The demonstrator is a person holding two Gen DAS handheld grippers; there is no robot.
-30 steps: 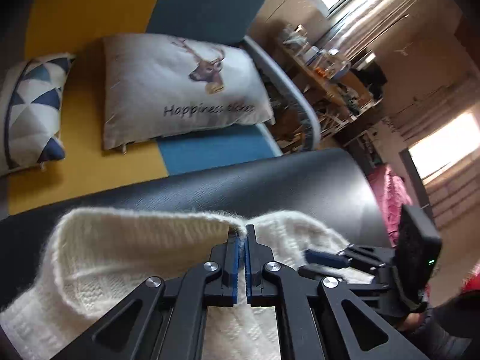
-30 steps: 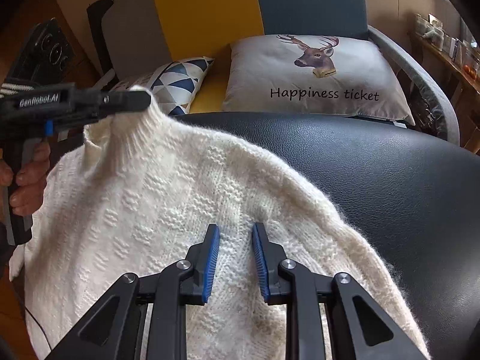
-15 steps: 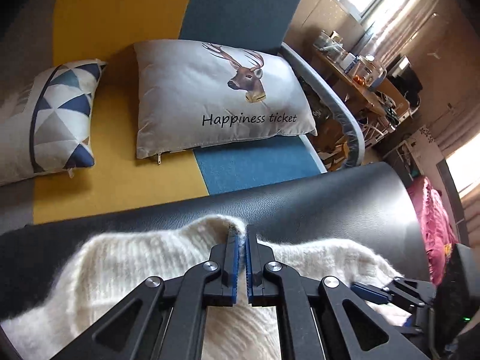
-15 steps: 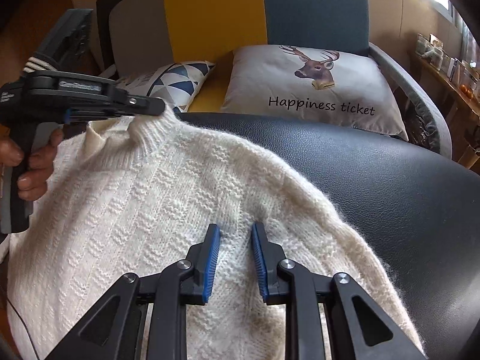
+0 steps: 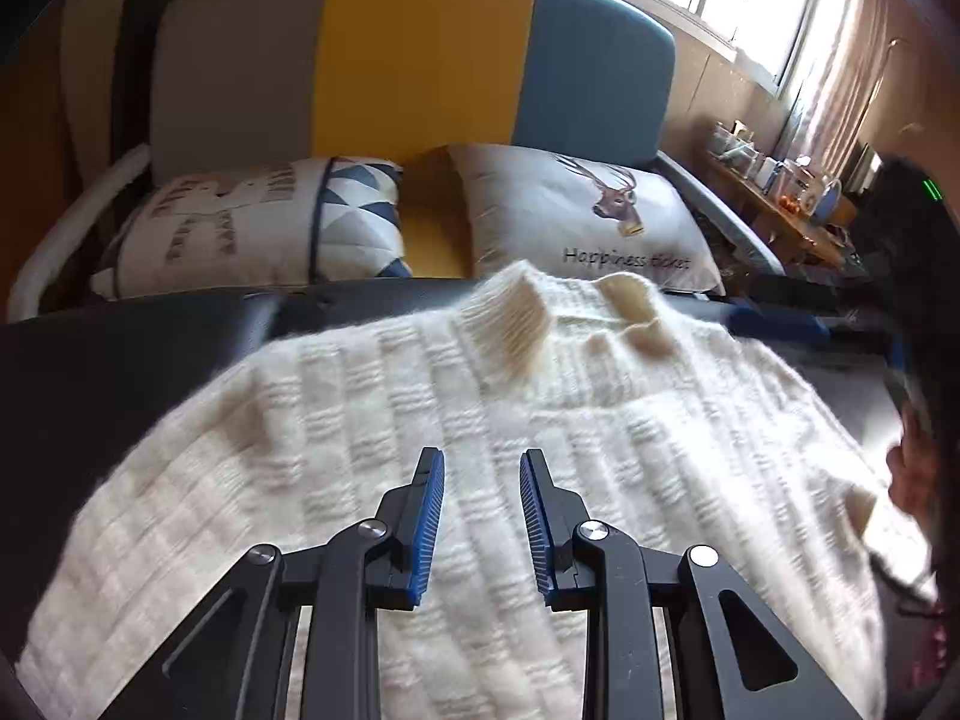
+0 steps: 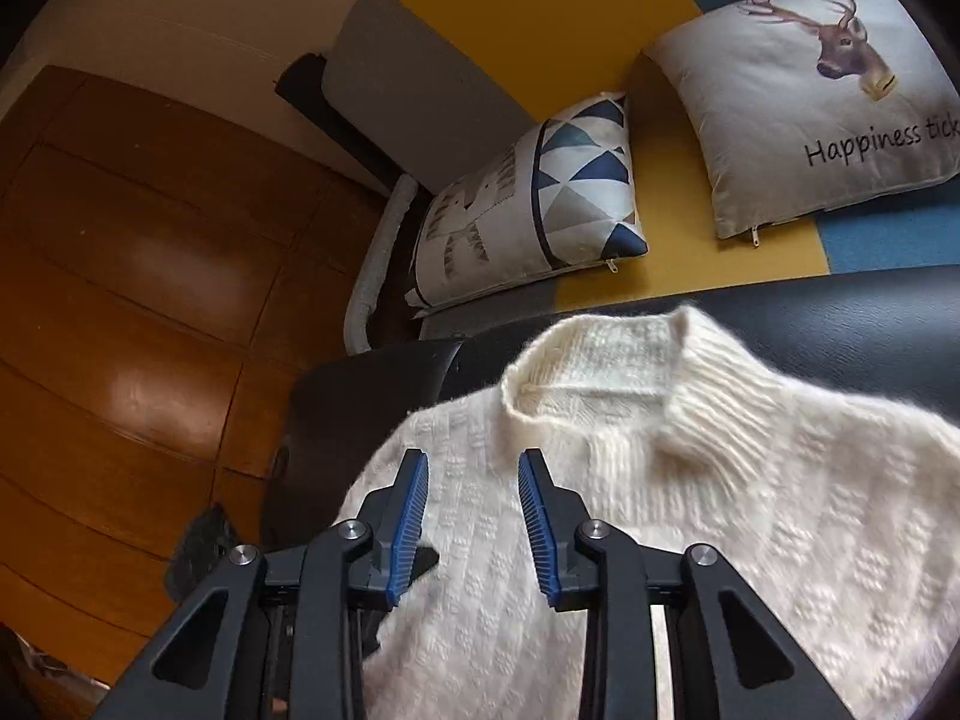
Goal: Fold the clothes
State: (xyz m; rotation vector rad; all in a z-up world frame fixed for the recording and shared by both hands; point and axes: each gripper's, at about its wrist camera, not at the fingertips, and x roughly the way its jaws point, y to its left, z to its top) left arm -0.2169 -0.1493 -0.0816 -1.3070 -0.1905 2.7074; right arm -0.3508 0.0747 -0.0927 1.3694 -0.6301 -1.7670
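released from the collar since a moment ago, the left gripper (image 5: 482,480) and right gripper (image 6: 474,483) hover parted and empty over the white sweater (image 5: 480,420), spread flat on the black surface (image 5: 120,372) but not yet folded

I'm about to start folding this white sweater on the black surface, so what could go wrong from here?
1. The sweater lies near the edge of the black surface, above the wooden floor; a tug could slide it off.
2. The fuzzy knit may snag on the ridged blue pads of either open gripper.
3. The ribbed collar stands bunched, so a fold made now could trap that lump.
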